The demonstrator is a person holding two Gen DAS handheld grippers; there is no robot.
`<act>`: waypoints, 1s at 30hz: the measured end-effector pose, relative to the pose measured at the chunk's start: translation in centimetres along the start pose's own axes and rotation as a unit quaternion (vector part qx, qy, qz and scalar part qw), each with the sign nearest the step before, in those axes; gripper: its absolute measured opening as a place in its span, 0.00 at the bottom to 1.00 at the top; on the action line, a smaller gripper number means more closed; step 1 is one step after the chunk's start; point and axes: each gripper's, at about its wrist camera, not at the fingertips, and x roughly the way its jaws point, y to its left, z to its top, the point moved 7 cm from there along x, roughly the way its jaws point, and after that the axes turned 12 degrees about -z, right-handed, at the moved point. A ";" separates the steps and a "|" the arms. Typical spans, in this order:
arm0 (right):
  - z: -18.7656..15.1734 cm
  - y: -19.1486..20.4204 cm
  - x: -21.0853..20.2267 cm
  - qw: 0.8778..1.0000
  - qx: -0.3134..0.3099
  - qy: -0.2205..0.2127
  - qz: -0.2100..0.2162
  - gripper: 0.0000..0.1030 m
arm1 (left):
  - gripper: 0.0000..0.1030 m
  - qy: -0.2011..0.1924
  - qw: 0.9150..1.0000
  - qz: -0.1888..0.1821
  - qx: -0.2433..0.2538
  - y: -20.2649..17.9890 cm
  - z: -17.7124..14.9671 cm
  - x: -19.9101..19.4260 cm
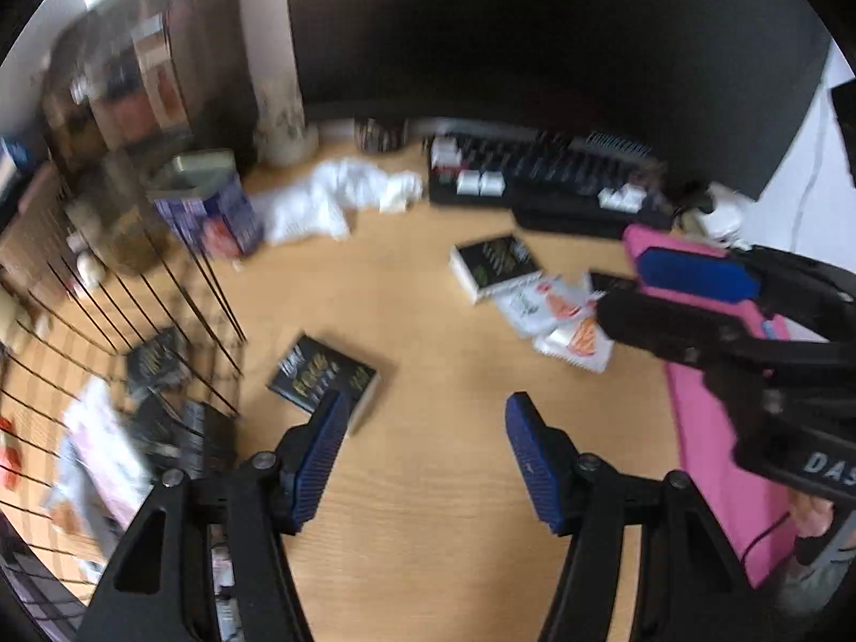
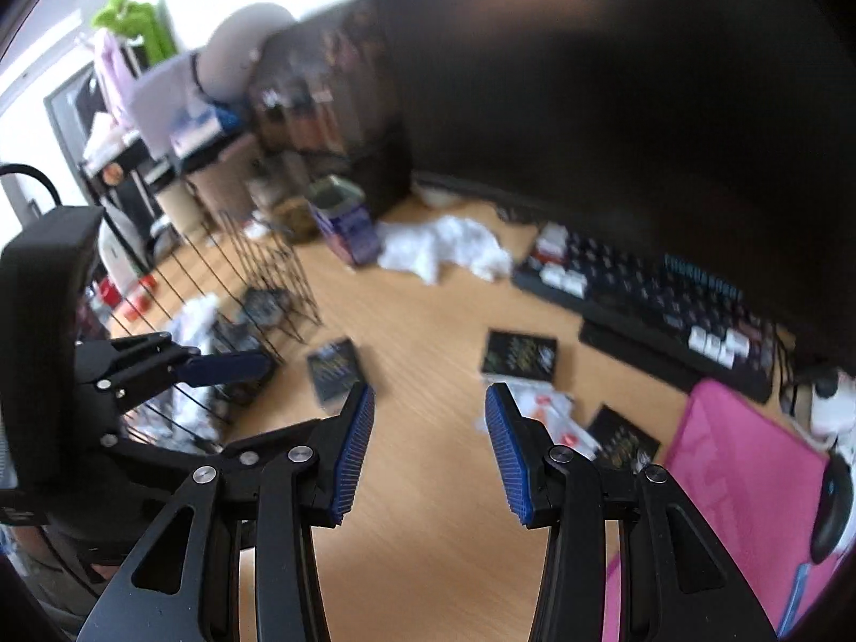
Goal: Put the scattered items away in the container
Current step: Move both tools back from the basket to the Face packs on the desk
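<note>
Two black boxes lie on the wooden desk, one [image 1: 326, 374] just beyond my left gripper's left finger, one [image 1: 495, 262] farther right; a smaller black one [image 1: 610, 282] lies beside white-and-orange sachets [image 1: 562, 321]. The wire basket [image 1: 176, 315] at the left holds several items. My left gripper [image 1: 428, 406] is open and empty above bare desk. In the right wrist view my right gripper [image 2: 430, 396] is open and empty, above the desk between the near black box [image 2: 337, 369] and the sachets [image 2: 545, 406]. The basket [image 2: 267, 278] stands at the left there.
A dark monitor [image 1: 535, 27] and a black keyboard [image 1: 551, 176] fill the back. Crumpled white tissue [image 1: 342, 192] and a purple tin [image 1: 214, 203] lie behind the basket. A pink mat [image 2: 749, 481] with a mouse [image 2: 832, 508] lies at the right.
</note>
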 end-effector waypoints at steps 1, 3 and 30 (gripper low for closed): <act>-0.3 -0.2 1.0 1.000 -0.002 0.010 -0.002 0.43 | 0.65 0.006 1.000 -0.005 -0.014 0.4 -0.3 0.7; -0.8 0.0 2.7 1.000 -0.010 0.025 -0.001 0.43 | 0.65 0.016 0.999 -0.016 -0.041 1.3 -0.9 2.1; -1.2 -0.8 5.9 0.999 -0.002 0.044 0.013 0.43 | 0.73 0.015 0.999 0.006 -0.035 2.6 1.6 6.2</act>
